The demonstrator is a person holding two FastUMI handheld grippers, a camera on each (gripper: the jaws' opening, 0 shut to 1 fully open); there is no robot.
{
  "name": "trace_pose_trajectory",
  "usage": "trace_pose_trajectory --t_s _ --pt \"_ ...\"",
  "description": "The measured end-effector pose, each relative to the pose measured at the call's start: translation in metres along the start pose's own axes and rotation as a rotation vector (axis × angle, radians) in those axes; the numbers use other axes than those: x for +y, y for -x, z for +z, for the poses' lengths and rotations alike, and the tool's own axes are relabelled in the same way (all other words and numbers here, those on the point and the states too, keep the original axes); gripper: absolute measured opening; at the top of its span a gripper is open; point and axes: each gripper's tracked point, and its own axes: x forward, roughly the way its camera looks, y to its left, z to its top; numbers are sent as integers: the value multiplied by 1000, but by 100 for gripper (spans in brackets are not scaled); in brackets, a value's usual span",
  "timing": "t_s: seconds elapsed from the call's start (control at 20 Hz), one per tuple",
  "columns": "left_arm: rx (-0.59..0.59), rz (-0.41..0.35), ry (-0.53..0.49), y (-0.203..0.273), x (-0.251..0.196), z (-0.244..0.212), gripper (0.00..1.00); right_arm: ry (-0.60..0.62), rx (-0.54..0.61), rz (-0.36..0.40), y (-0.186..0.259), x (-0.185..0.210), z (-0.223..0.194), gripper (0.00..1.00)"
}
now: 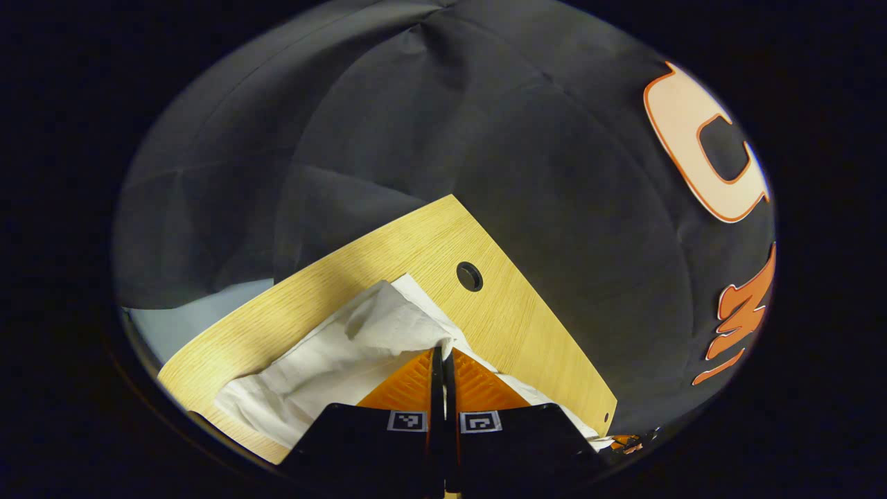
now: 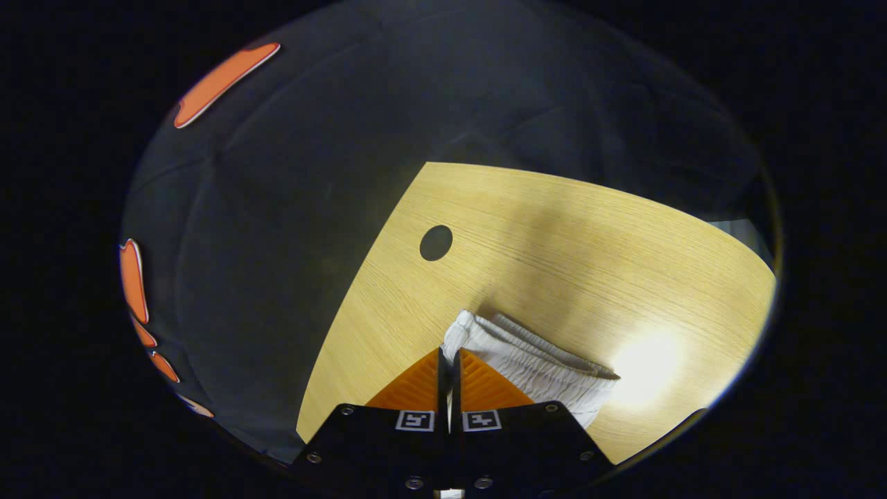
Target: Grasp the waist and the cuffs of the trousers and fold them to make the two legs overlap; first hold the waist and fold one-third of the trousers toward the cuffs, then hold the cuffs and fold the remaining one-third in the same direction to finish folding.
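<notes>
White trousers (image 1: 332, 360): soft, light, floppy cloth lying on the wooden table (image 1: 513, 326). Your left gripper (image 1: 442, 360) is clenched on a bunched fold; your right gripper (image 2: 449, 364) pinches the gathered elastic waist (image 2: 527, 360). Keep hold at that thicker waistband, since thin cloth will likely sag and slip.

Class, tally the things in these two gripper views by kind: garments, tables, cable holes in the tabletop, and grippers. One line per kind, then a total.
White trousers: 1
Wooden table: 1
Cable hole: 1
Grippers: 2, the left gripper and the right gripper, each pinching trouser fabric
Total: 5
</notes>
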Motion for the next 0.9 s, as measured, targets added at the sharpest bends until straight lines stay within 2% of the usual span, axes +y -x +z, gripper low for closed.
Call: trace_pose_trajectory --t_s 0.1,0.2,0.3,0.35,0.4,0.45,0.5,0.55,0.75,0.85,0.9 --pt "33 23 -24 -13 2 -6 6 -29 21 28 -8 3 -3 2" --pt "57 19 -38 -26 -8 -14 8 -5 24 50 -9 7 -6 8" --pt "64 -5 -51 -21 -20 -18 45 47 10 58 -3 6 -6 33" --pt "59 -3 -68 -18 -22 -18 63 79 -3 55 3 1 -2 65" --pt "63 -4 -92 -12 -27 -19 81 110 -23 31 12 -5 3 66" --pt "65 1 -125 -8 -32 -20 100 140 -38 7 20 -14 6 79" --pt "59 9 -162 -5 -33 -20 99 164 -52 -25 27 -25 9 73" --pt "53 20 -191 -2 -35 -20 100 184 -68 -53 32 -37 11 88" --pt "-3 54 -282 21 -42 -13 100 241 -43 -186 44 -89 2 97" --pt "-19 89 -326 30 -46 -9 99 241 -12 -225 43 -106 -11 98" --pt "-23 107 -346 32 -46 -8 99 237 9 -239 41 -113 -17 91"
